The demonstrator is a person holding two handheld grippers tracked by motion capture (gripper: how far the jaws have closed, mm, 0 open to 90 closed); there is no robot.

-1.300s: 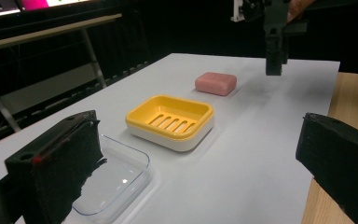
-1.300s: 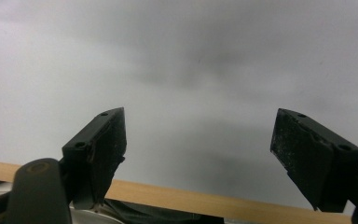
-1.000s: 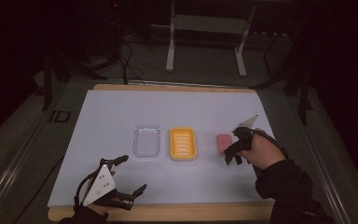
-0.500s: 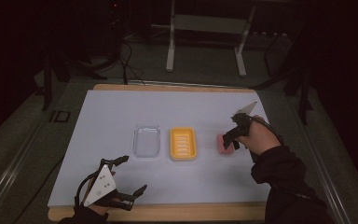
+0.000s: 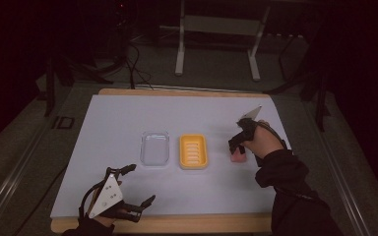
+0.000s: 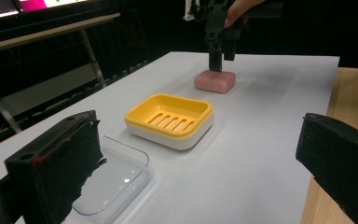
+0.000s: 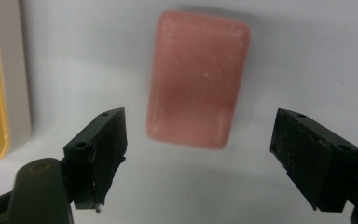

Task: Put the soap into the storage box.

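While the right tongs (image 7: 198, 158) hung spread above the pink soap bar (image 7: 198, 79), pinching nothing, the step in hand looked like the approach to a grasp. That smooth, rounded block lay flat on the white desk (image 5: 128, 118), just right of the glossy yellow soap dish (image 5: 193, 151) with its slotted floor. Next, the jaws likely needed lowering astride the bar's long sides. Left tongs (image 5: 134, 186) rested spread, empty, near a clear plastic lid (image 5: 155, 148).
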